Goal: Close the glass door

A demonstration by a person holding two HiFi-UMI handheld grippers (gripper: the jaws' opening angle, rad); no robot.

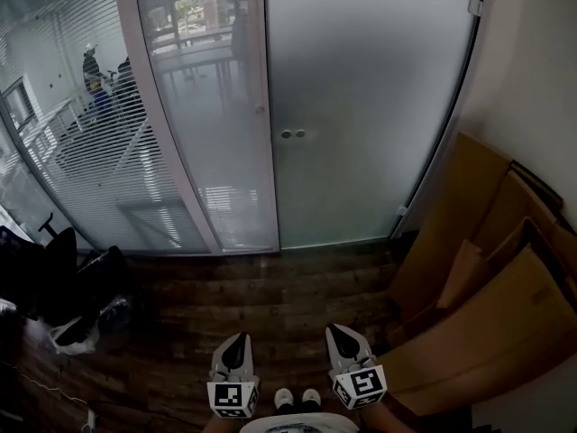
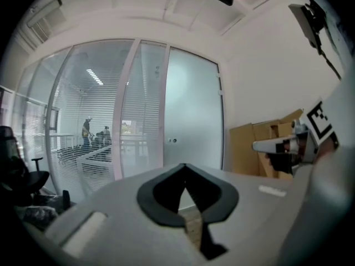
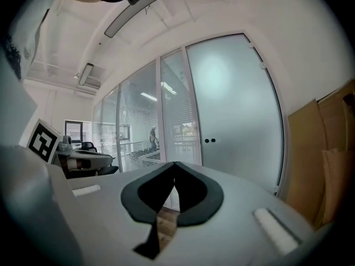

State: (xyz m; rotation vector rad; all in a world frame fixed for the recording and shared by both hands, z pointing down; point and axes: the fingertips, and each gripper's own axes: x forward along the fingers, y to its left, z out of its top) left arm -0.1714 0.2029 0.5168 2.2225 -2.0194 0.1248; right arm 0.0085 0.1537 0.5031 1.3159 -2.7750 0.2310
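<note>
The frosted glass door (image 1: 370, 106) stands ahead, filling the opening between the white post (image 1: 257, 106) and the dark frame on the right. Two small round fittings (image 1: 293, 134) sit near its left edge. The same door shows in the left gripper view (image 2: 194, 110) and the right gripper view (image 3: 238, 110). Both grippers hang low, well back from the door, over the wooden floor (image 1: 270, 305). My left gripper (image 1: 236, 341) is shut, its tips meeting with nothing between them (image 2: 184, 166). My right gripper (image 1: 343, 330) is shut and empty too (image 3: 175, 164).
Large cardboard sheets (image 1: 487, 269) lean against the right wall. A black office chair and bags (image 1: 54, 278) crowd the left corner. A glass wall with blinds (image 1: 90, 152) curves off to the left, with people beyond it. The person's shoes (image 1: 297, 397) show at the bottom.
</note>
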